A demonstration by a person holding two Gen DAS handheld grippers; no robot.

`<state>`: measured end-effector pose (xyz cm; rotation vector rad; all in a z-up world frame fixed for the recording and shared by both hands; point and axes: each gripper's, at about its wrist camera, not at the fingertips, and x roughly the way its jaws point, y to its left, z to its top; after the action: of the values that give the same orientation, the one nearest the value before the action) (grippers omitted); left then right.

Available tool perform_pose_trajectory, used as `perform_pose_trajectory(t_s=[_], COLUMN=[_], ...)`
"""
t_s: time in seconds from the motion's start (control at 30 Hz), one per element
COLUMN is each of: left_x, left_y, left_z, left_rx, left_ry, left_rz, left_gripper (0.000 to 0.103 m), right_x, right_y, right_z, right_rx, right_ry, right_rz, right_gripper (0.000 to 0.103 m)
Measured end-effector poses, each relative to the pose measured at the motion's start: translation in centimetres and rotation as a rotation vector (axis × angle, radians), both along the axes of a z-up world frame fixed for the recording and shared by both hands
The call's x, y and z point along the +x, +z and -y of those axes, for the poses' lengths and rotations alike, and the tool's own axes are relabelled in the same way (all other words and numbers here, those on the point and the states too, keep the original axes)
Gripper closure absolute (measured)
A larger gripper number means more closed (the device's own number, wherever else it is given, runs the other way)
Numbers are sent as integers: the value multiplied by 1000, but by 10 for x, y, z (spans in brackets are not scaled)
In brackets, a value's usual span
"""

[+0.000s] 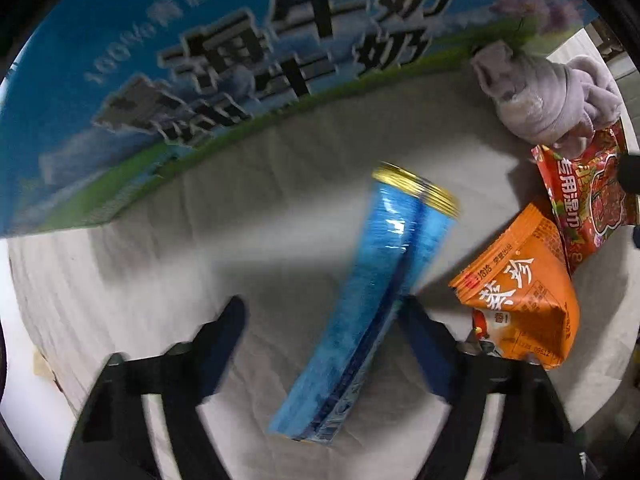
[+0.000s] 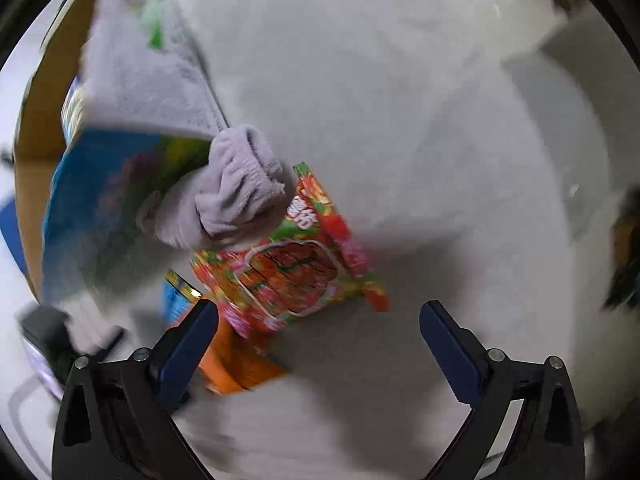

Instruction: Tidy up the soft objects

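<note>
A long blue packet with a gold end (image 1: 376, 296) lies on the grey cloth (image 1: 240, 220) between the fingers of my left gripper (image 1: 320, 312), which is open; the packet leans against the right finger. An orange snack bag (image 1: 524, 296) lies right of it, a red wet-wipes pack (image 1: 584, 200) beyond, and a grey plush toy (image 1: 540, 96) at the far right. In the right wrist view my right gripper (image 2: 320, 320) is open and empty above the cloth, the red pack (image 2: 296, 264) just ahead-left of it, the plush (image 2: 232, 196) behind, the orange bag (image 2: 236, 364) by its left finger.
A large blue milk carton box (image 1: 200, 60) stands along the far edge of the cloth; it also shows in the right wrist view (image 2: 100, 200) at the left, with its brown cardboard inside. A dark object (image 2: 624, 248) sits at the right edge.
</note>
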<state>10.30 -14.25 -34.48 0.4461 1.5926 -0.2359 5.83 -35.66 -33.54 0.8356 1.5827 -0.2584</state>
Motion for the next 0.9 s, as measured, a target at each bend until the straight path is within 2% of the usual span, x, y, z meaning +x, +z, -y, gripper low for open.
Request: perform_pose_trajectory(t_s=[0.03,0.13,0.23,0.27,0.3,0.37,0.53,0.6,0.63,0.7,0.8,0.9], left_x=[0,0,-4,-6,-9,-15,-26,-25,-23,-10,-5,-8], left_y=[1,2,0,-1,-2,-3,-4,-5,-6,-3,1,5], left_z=[-1,-15,-39,-46,-53,-67,-84,-86,-82,-75,-65,-59], left_rx=[-15,-31,-80,-94,-104,-141,-203,-192,-179,-139,-100,-113], left_ry=[18,133,279,315,349,414,483,479,467,415,363,374], left_rz=[-6,-37,-89,-100,-113,-143,-180,-191,-193,-177,-130,-117], left_gripper=[51,68,68,68,68,68,68,67,67,67,68,78], right_x=[0,4,10,11,11,14,16,16,16,15,4,-5], right_y=[-5,-14,-22,-24,-25,-24,-20,-16,-15,-13,-17,-20], right_z=[-2,-9,-20,-24,-27,-35,-68,-80,-84,-88,-80,-72], right_rx=[27,61,16,3,5,-22,-188,-259,-281,-297,-250,-215], right_ry=[-47,-134,-148,-131,-113,-15,430,540,558,547,399,291], right_rz=[-5,5,-21,-45,-47,-70,-157,-142,-132,-116,-102,-94], right_gripper=[1,2,14,24,25,32,34,34,33,32,31,32])
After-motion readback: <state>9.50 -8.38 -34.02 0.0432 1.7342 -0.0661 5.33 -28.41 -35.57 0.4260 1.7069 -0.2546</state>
